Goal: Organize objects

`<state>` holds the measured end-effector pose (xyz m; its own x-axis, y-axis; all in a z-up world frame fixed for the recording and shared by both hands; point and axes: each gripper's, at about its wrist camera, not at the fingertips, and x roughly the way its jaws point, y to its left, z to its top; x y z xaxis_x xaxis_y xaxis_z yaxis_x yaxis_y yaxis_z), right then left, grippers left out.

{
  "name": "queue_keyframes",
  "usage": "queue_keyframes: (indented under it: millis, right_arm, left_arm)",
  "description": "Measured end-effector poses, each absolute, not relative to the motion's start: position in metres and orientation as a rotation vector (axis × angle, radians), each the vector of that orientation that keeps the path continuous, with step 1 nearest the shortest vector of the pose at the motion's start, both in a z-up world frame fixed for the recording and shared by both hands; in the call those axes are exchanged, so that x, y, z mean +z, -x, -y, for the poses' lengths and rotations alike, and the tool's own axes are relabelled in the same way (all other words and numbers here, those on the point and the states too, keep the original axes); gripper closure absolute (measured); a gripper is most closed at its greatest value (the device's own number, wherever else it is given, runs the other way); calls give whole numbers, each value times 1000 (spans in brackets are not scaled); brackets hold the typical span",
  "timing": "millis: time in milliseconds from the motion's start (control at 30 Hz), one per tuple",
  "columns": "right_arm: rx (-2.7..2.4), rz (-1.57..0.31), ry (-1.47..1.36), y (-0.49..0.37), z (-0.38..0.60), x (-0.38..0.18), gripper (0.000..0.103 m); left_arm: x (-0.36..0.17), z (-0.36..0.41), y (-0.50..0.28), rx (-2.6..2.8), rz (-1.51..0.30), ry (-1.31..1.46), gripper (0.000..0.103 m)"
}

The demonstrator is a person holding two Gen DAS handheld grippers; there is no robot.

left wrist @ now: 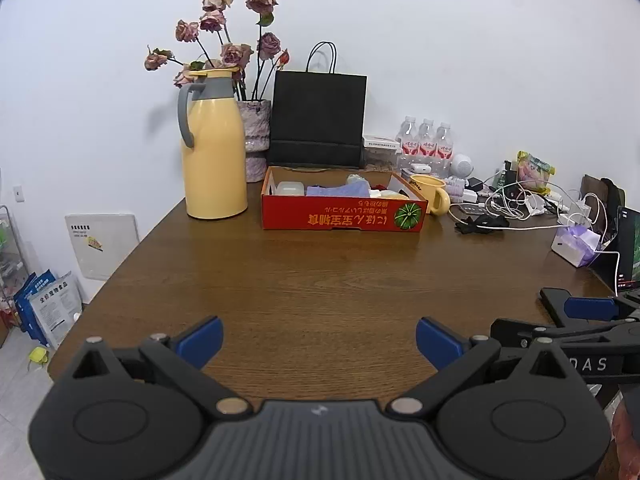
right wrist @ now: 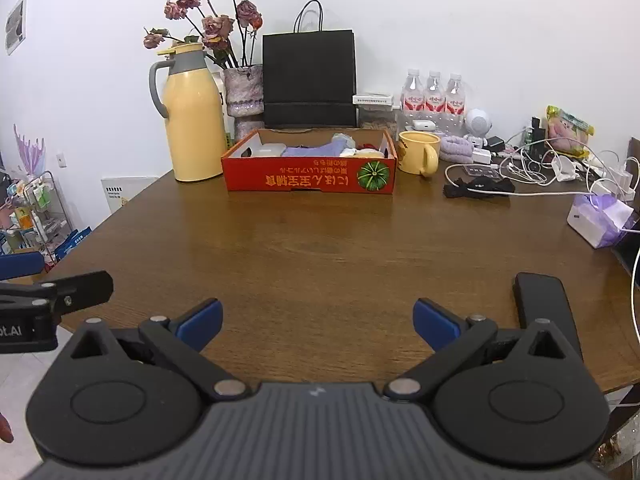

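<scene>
Left gripper (left wrist: pixel 319 340): jaws spread wide, nothing between the blue pads (left wrist: pixel 202 340), hovering over the near edge of the wooden table (left wrist: pixel 320 280). Right gripper (right wrist: pixel 318 326): same, wide and empty, over the near edge a bit further right. Each one shows at the side of the other's view, so they sit side by side, apart.

Flat black object (right wrist: pixel 546 308) lies on the table just right of the right gripper; can't tell what it is.

Mid table is bare wood.

Far side, left to right:
- yellow thermos jug (left wrist: pixel 212 148) with grey handle, upright
- red cardboard box (left wrist: pixel 344 206), open top, pumpkin print on front. Inside: a white container (left wrist: pixel 289 189), purple cloth (left wrist: pixel 340 190) and a few small items too small to identify
- yellow mug (left wrist: pixel 430 194) just right of the box, close to its corner, handle facing right
- black strap-like item (right wrist: pixel 478 189) and a tangle of white cables (right wrist: pixel 532 164) with chargers
- tissue pack (right wrist: pixel 600 220) in purple wrap near the right edge

Back row against the wall: vase (left wrist: pixel 256 140) of dried roses (left wrist: pixel 228 36) behind the jug, black paper bag (left wrist: pixel 318 120) behind the box, three water bottles (left wrist: pixel 426 144), small white robot-shaped toy (right wrist: pixel 476 126), snack packet (right wrist: pixel 568 130).

Floor left of the table: wire rack (right wrist: pixel 44 208) and blue-white bags (left wrist: pixel 48 304).
</scene>
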<state>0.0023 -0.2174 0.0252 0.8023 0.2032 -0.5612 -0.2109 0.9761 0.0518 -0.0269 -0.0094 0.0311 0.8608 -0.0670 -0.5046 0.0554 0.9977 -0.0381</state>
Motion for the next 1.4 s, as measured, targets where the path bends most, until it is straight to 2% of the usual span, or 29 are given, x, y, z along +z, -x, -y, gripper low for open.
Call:
queue_keyframes:
  millis: [1400]
  right_arm:
    - [216, -618, 3, -2, 221, 21, 0]
  left_arm:
    - [27, 15, 28, -90, -540, 13, 0]
